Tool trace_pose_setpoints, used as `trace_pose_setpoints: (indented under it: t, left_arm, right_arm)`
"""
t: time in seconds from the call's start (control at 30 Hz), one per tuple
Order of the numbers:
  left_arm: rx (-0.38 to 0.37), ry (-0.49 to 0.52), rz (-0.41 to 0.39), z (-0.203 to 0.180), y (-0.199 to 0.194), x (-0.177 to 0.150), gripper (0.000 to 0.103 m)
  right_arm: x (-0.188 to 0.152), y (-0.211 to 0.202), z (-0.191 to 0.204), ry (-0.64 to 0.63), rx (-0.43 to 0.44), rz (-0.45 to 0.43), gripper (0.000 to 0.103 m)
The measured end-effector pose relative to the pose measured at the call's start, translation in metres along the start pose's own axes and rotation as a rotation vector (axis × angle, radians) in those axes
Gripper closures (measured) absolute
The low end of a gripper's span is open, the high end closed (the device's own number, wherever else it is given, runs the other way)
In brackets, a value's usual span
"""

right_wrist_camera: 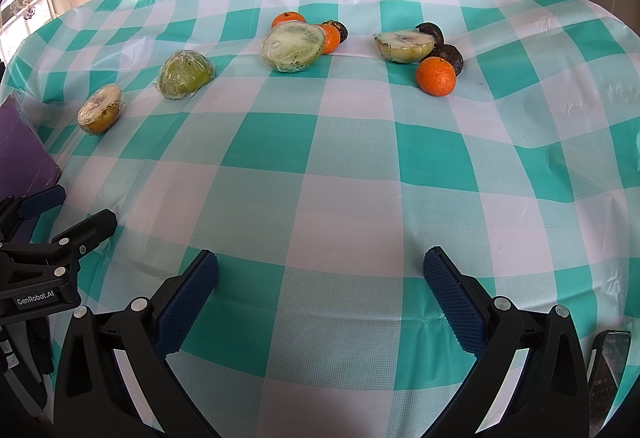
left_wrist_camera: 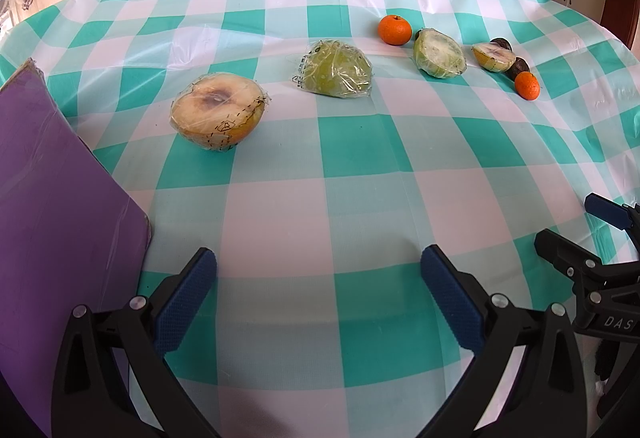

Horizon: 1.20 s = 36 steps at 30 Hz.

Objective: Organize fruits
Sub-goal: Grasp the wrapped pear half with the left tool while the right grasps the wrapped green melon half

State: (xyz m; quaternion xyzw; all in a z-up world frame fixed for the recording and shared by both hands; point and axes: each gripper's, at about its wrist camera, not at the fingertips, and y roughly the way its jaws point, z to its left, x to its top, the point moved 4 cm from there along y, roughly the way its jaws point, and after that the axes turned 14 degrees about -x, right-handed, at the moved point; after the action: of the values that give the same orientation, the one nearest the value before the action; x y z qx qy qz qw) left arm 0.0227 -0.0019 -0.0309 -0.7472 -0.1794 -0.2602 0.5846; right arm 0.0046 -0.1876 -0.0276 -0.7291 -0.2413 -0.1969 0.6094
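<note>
Several fruits lie across the far half of the checked tablecloth point(left_wrist_camera: 360, 198). A wrapped yellow half fruit point(left_wrist_camera: 218, 110) point(right_wrist_camera: 100, 109) is leftmost, then a wrapped green fruit point(left_wrist_camera: 335, 68) point(right_wrist_camera: 186, 73), a wrapped pale green half point(left_wrist_camera: 439, 53) point(right_wrist_camera: 293, 46) and a wrapped brownish half point(left_wrist_camera: 493, 56) point(right_wrist_camera: 404, 45). Mandarins point(left_wrist_camera: 395, 29) point(right_wrist_camera: 436, 76) and dark round fruits point(right_wrist_camera: 450, 56) lie among them. My left gripper point(left_wrist_camera: 318, 270) is open and empty over the near cloth. My right gripper point(right_wrist_camera: 320, 272) is open and empty, to the right of the left one.
A purple board point(left_wrist_camera: 60, 198) lies at the left edge of the table, also in the right wrist view point(right_wrist_camera: 20, 150). A wall stands behind the table and cabinets at the back right. A dark phone-like object point(right_wrist_camera: 610, 366) shows at the near right.
</note>
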Motion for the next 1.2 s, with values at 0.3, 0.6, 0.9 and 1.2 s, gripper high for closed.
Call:
trace_pose_setpoints:
  t: [0.3, 0.6, 0.9, 1.2]
  left_arm:
    - [0.000, 0.000, 0.001, -0.001, 0.000, 0.000, 0.001]
    - [0.045, -0.074, 0.001, 0.015, 0.022, 0.031, 0.001]
    - [0.090, -0.155, -0.029, 0.047, 0.050, 0.088, 0.015]
    - [0.104, -0.194, -0.096, 0.061, 0.040, 0.093, 0.088]
  right_arm:
    - [0.000, 0.000, 0.000, 0.000, 0.000, 0.000, 0.004]
    - [0.000, 0.000, 0.000, -0.004, 0.000, -0.001, 0.004]
    - [0.003, 0.000, 0.003, -0.033, 0.018, 0.016, 0.004]
    - [0.073, 0.041, 0.023, 0.016, 0.092, 0.024, 0.005]
